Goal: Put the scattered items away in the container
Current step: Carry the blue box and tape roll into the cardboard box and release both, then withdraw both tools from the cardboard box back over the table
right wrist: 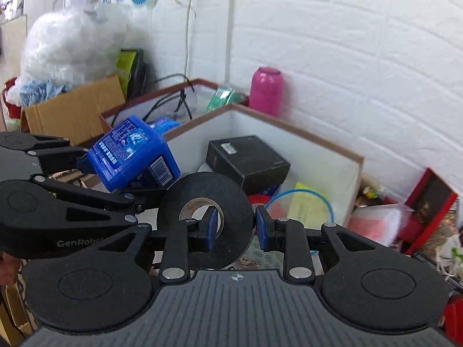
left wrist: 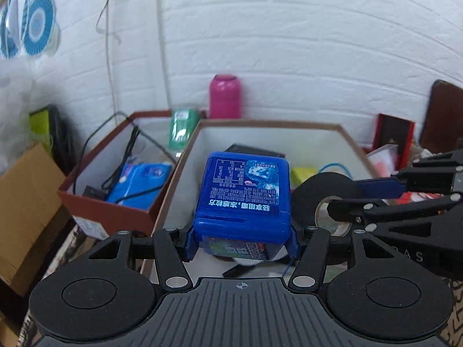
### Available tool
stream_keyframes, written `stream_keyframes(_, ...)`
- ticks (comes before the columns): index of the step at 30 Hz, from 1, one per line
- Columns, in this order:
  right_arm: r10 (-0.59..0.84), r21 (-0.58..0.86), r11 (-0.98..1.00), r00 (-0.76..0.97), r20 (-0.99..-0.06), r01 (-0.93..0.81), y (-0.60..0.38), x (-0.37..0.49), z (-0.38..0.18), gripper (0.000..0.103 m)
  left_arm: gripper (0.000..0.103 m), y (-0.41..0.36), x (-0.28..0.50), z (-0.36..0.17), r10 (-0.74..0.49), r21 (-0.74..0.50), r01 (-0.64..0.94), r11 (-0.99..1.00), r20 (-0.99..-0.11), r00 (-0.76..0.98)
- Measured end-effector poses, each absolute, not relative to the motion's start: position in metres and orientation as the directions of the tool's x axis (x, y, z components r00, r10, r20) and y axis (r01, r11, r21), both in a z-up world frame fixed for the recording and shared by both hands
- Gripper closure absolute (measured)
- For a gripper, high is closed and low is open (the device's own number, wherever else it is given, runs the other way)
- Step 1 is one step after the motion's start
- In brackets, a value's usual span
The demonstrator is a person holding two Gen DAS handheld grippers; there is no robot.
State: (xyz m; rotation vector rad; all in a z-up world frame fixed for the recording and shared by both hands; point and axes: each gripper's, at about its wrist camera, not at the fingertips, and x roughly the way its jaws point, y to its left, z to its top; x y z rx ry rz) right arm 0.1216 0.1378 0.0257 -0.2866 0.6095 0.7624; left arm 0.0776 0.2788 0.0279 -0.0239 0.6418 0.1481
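Above the brown-rimmed white cardboard box (left wrist: pixel 351 141), the left gripper (left wrist: pixel 241 238) clamps a blue plastic gum tub (left wrist: pixel 243 193); at frame right, the right gripper (right wrist: pixel 235 227) pinches a black tape roll (right wrist: pixel 228 193) through its ring.

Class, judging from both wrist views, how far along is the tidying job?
Done: a black box and a yellow item already lie in the white-walled container. In hand: the left claw grips a blue gum tub; the right claw pinches a black tape roll, one finger through its hole. Left: releasing both into the container.
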Motion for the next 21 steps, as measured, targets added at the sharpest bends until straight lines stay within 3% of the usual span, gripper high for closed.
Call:
stream_keyframes(3, 0.557, -0.012, 0.691, 0.543, -0.628, -0.723, 0.151, 0.129, 0.014, 0.069, 0.041, 0.293, 0.082, 0.018, 0.126, 0.019, -0.145, 0.989, -0.614, 0.779)
stream_keyframes(5, 0.547, -0.02, 0.681, 0.527, -0.65, -0.732, 0.157, 0.133, 0.007, 0.065, 0.021, 0.298, 0.086, 0.013, 0.163, 0.061, -0.159, 0.985, -0.619, 0.768)
stream_keyframes(6, 0.531, -0.041, 0.687, 0.54, -0.653, -0.726, 0.159, 0.135, 0.003, 0.052, 0.022, 0.301, 0.086, 0.012, 0.175, 0.076, -0.163, 0.984, -0.614, 0.77)
stream_keyframes(8, 0.501, -0.1, 0.709, 0.598, -0.626, -0.698, 0.155, 0.134, -0.002, 0.036, 0.012, 0.306, 0.082, 0.011, 0.13, 0.026, -0.144, 0.989, -0.604, 0.787)
stream_keyframes(10, 0.495, -0.108, 0.722, 0.619, -0.609, -0.684, 0.149, 0.137, -0.003, 0.029, 0.007, 0.307, 0.076, 0.011, 0.098, -0.029, -0.141, 0.99, -0.585, 0.805)
stream_keyframes(21, 0.487, -0.085, 0.745, 0.626, -0.609, -0.662, 0.131, 0.135, -0.001, 0.014, 0.001, 0.294, 0.068, 0.014, 0.117, -0.023, -0.161, 0.987, -0.585, 0.802)
